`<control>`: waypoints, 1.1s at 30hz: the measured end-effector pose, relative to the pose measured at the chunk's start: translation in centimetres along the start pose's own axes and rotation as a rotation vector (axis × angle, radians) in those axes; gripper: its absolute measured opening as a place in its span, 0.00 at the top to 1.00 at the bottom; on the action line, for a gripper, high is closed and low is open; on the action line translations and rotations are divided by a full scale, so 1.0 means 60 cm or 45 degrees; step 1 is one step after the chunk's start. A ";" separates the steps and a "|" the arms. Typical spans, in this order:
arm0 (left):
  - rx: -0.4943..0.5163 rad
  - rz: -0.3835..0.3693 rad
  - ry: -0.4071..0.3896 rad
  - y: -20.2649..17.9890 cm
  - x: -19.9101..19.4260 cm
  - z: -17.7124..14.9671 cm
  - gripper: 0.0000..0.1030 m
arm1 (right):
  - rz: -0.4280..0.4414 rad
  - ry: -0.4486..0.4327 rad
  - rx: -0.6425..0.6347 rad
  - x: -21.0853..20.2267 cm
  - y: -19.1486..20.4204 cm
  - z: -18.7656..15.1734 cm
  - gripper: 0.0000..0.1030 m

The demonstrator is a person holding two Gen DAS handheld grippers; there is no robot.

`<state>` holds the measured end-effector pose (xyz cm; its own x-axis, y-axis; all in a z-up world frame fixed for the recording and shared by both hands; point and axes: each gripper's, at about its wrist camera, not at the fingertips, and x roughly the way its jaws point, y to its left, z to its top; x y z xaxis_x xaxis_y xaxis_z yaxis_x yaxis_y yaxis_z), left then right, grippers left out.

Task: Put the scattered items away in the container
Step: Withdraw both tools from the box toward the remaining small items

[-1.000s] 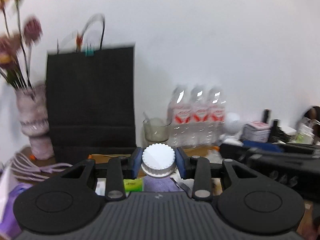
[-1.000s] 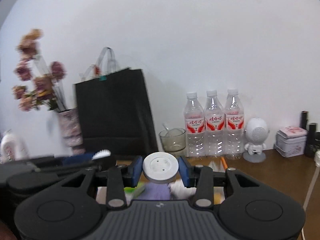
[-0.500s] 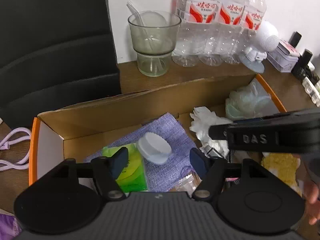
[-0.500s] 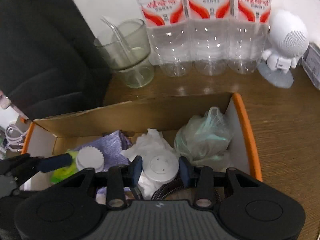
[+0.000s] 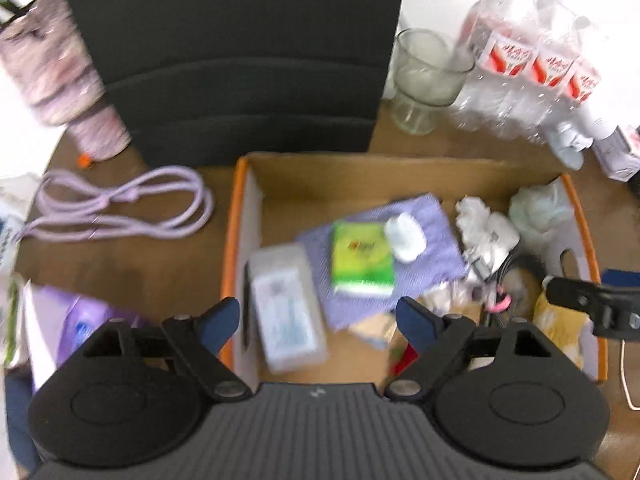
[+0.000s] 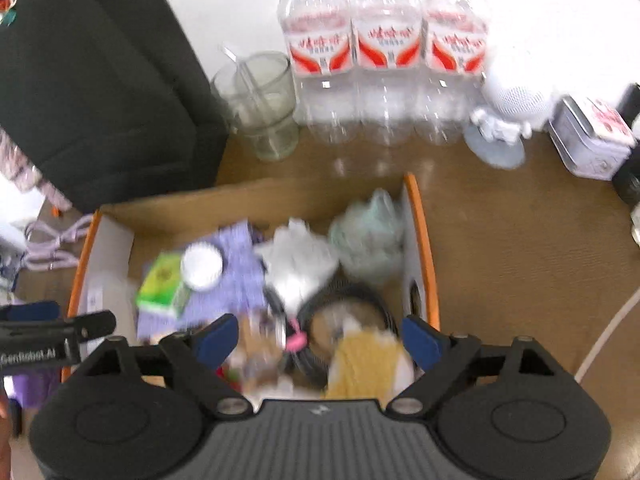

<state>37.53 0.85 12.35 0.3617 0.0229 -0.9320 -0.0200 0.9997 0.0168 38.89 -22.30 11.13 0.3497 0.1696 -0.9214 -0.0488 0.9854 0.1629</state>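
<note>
Both hand-held grippers (image 5: 319, 319) (image 6: 319, 338), just opened, gape empty over the blurred box (image 5: 360, 168).

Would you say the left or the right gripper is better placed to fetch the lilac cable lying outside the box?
Probably the left gripper: the lilac cable lies on its side of the cardboard box, while the right gripper hangs over the box's far end.

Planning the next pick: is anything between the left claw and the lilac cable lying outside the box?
Nothing visible does. The left claw, its jaws just opened and empty, hangs above the box at its left wall; the cable lies uncovered on the table left of that wall.
</note>
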 end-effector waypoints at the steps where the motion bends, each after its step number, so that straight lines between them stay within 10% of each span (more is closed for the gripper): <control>1: -0.005 0.000 0.003 -0.002 -0.008 -0.008 0.09 | -0.003 0.008 0.000 -0.011 0.001 -0.008 0.14; 6: -0.014 -0.001 -0.029 -0.010 -0.054 -0.053 0.03 | -0.004 -0.027 -0.035 -0.071 0.013 -0.044 0.13; 9: -0.079 0.005 -0.266 -0.002 -0.095 -0.103 0.00 | 0.033 -0.132 -0.054 -0.100 0.021 -0.076 0.13; 13: 0.021 0.017 -0.710 -0.007 -0.121 -0.204 0.00 | -0.005 -0.544 -0.127 -0.133 0.032 -0.159 0.10; 17: 0.065 0.029 -0.948 -0.017 -0.126 -0.280 0.00 | -0.002 -0.944 -0.187 -0.130 0.031 -0.254 0.04; 27: 0.032 0.066 -1.103 -0.032 -0.153 -0.407 0.00 | 0.093 -0.971 -0.039 -0.138 0.018 -0.355 0.00; 33: 0.103 0.172 -1.170 -0.046 -0.176 -0.679 0.00 | 0.182 -0.952 0.066 -0.199 -0.024 -0.577 0.00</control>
<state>-4.19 -2.69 7.39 0.9574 0.1055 -0.2687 -0.0632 0.9849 0.1613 2.39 -25.36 9.70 0.8846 0.2245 -0.4088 -0.1042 0.9495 0.2960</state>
